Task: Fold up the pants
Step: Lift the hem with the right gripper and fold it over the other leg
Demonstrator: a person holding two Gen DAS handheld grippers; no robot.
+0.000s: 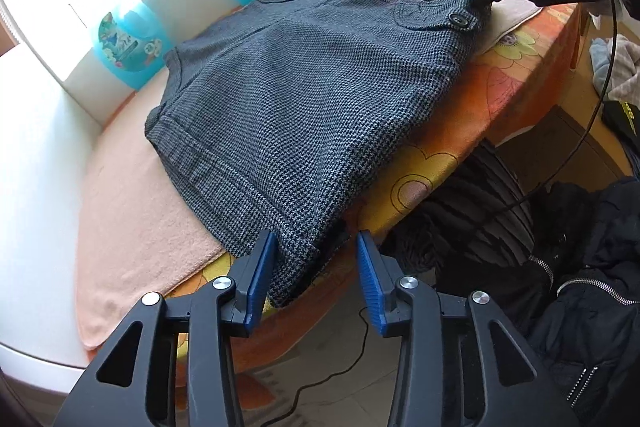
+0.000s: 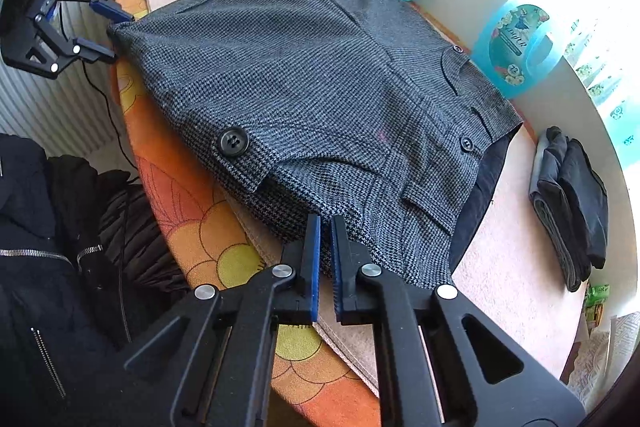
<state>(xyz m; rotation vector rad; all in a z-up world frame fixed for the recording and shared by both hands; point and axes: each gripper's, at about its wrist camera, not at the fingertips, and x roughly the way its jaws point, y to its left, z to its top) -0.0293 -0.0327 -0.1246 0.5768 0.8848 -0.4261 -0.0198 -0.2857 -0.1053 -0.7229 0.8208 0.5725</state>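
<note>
Grey checked pants [image 1: 304, 99] laid flat across table [image 1: 516, 75], hem corner overhanging near edge, waistband toward far right corner; presumably positioned so for reach from both ends. Right gripper [image 2: 326, 223] clamped narrow on waistband corner, cloth pinched between pads, likely to anchor or lift that end. Left gripper [image 1: 316, 247] partly open, astride hem corner, pads not yet pressing; grip judged pending. Folded dark garments [image 2: 568, 203] stacked apart by far edge. Blue bottles [image 2: 516, 47] against wall side, clear of fold path.
</note>
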